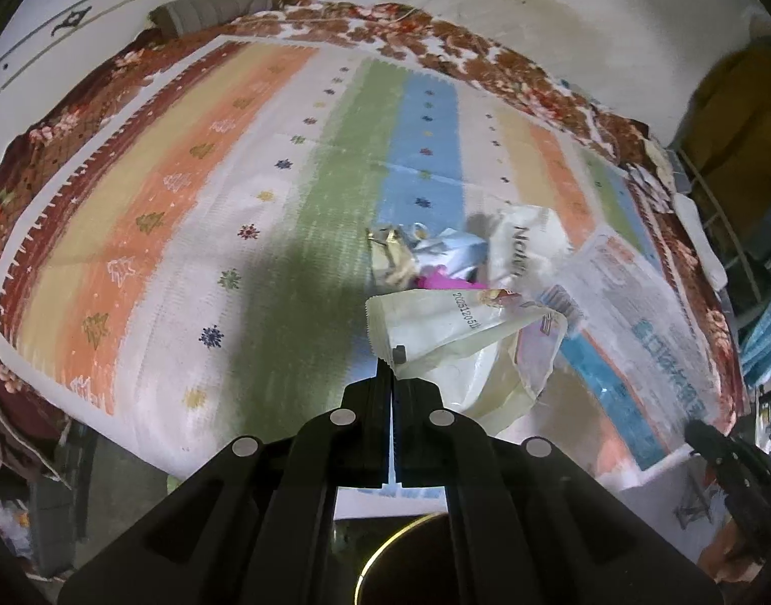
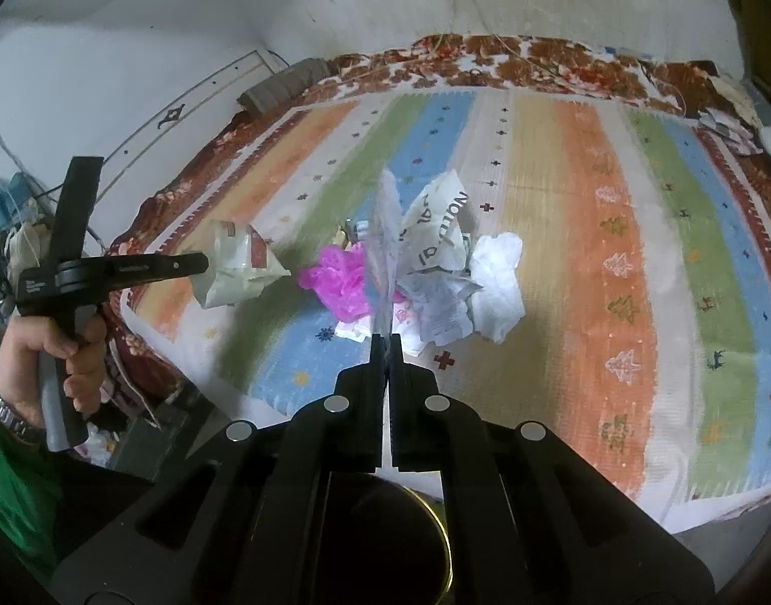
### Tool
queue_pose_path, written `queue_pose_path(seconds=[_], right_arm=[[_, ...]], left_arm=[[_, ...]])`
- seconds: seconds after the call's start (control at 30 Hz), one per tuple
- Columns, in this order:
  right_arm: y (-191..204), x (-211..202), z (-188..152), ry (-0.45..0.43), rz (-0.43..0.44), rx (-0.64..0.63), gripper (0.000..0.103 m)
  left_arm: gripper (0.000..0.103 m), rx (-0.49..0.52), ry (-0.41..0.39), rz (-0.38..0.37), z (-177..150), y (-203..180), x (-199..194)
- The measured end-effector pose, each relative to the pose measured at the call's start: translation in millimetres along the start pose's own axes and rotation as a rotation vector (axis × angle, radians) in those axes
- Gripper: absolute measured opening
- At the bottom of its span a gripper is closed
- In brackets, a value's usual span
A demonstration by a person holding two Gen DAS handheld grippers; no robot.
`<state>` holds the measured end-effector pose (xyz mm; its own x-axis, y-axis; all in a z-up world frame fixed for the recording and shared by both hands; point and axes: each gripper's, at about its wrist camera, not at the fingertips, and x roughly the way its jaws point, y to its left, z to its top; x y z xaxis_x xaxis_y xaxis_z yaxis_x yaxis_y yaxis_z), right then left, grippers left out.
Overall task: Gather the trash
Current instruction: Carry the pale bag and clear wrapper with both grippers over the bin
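Dark bin mouth sits just under both grippers, likely the drop target. Left gripper pinches a cream snack wrapper; right gripper pinches a thin sheet. Remaining trash pile lies mid-bed on the striped mat.

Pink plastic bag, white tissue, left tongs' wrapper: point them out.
pink plastic bag (image 2: pixel 335 277), right wrist view, crumpled middle.
white tissue (image 2: pixel 499 285), right wrist view, centre of the wad.
wrapper (image 1: pixel 451 327), left wrist view, flat printed face.
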<state>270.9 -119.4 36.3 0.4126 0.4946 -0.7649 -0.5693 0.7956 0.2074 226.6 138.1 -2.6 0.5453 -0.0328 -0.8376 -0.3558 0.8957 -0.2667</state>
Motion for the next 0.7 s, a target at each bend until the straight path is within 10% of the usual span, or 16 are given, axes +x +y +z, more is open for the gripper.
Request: queue_pose_path(seconds=[0.7], right_arm=[[33.1, -54.7, -63.0, -0.079, -0.059, -0.082, 0.001]], left_arm=[[0.0, 0.12, -0.072, -0.113, -66.3, -46.4, -54.2]])
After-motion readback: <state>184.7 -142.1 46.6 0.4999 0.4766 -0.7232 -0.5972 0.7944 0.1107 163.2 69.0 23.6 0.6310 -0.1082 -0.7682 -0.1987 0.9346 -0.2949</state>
